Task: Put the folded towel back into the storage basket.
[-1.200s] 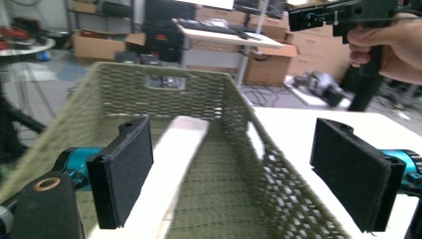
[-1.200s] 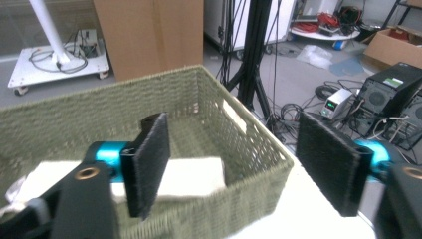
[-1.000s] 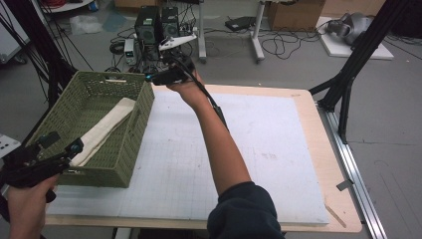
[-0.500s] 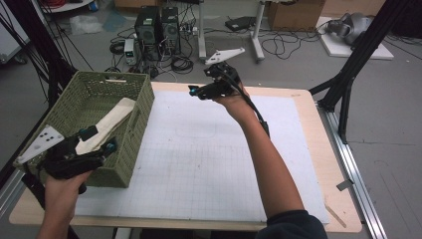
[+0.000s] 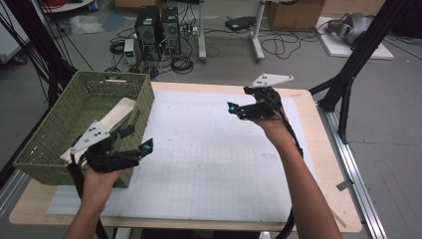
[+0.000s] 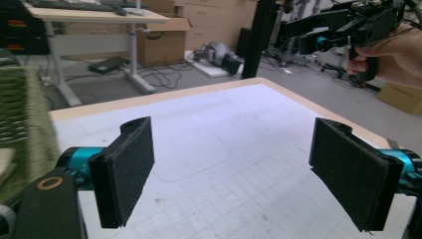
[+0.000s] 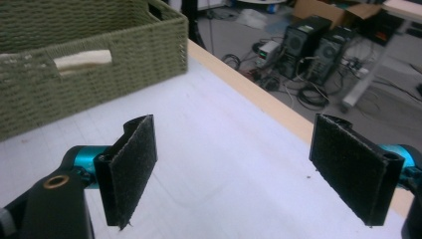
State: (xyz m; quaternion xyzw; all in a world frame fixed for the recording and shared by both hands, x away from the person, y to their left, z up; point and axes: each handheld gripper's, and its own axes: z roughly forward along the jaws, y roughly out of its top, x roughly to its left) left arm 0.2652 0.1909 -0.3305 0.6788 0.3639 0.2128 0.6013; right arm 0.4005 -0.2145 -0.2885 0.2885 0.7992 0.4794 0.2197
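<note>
The left tongs (image 5: 133,139) hang above the near left part of the bench, just beside the front right corner of the green woven basket (image 5: 59,124), with their jaws wide apart and nothing between them. In the left gripper view these tongs (image 6: 249,169) frame only bare white mat. The right tongs (image 5: 236,108) are held up over the far middle of the bench, well apart from the basket, and point toward it; in the right gripper view the right tongs (image 7: 249,169) also stand wide apart and empty.

A cream folded cloth (image 5: 112,119) lies inside the basket along its right wall, one end leaning up near the rim. In the right gripper view a strip of the cloth (image 7: 82,59) shows through the basket's (image 7: 99,45) handle slot. Nothing lies between either pair of tongs and the basket.

The bench (image 5: 328,164) is pale wood, covered almost to its edges by a white gridded mat (image 5: 209,159). Beyond its far edge, two computer towers (image 5: 159,25) stand on the grey floor among loose cables. A black frame post (image 5: 358,55) rises at the right, and cardboard boxes (image 5: 293,12) sit farther back.
</note>
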